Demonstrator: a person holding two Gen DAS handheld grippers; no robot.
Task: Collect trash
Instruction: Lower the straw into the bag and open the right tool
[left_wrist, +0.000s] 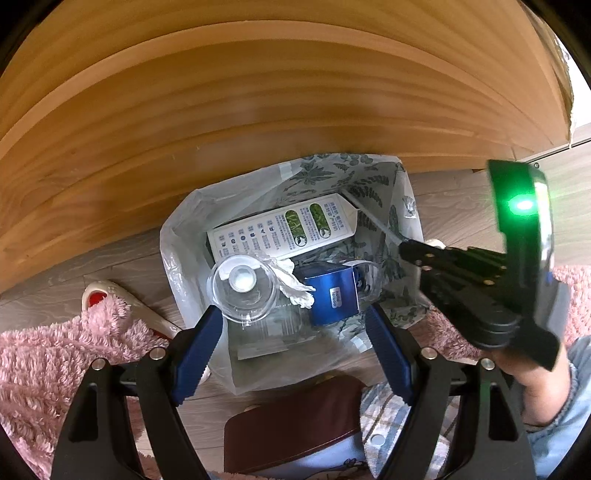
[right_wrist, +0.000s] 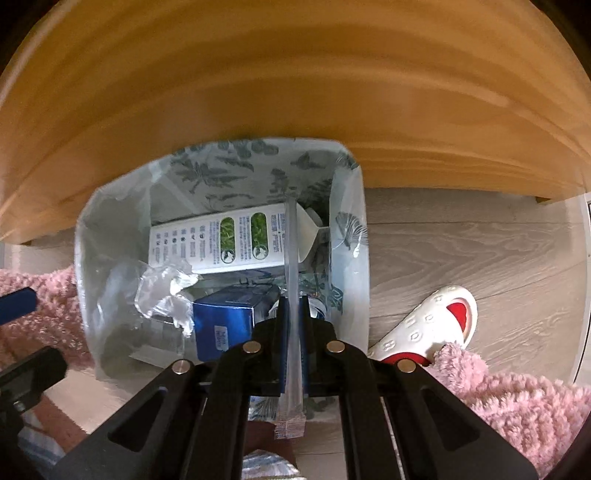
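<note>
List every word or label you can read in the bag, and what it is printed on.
"hello" plus a second word too blurred to read: white tag on the blue box.
White carton: rows of icons and small print beside two green ovals, all too small to read.
Nothing else legible.

Glossy translucent plastic bag (left_wrist: 177, 280), printed paperboard carton (left_wrist: 280, 229), clear plastic cup (left_wrist: 242, 288), fluffy pink rug (left_wrist: 44, 369)
</note>
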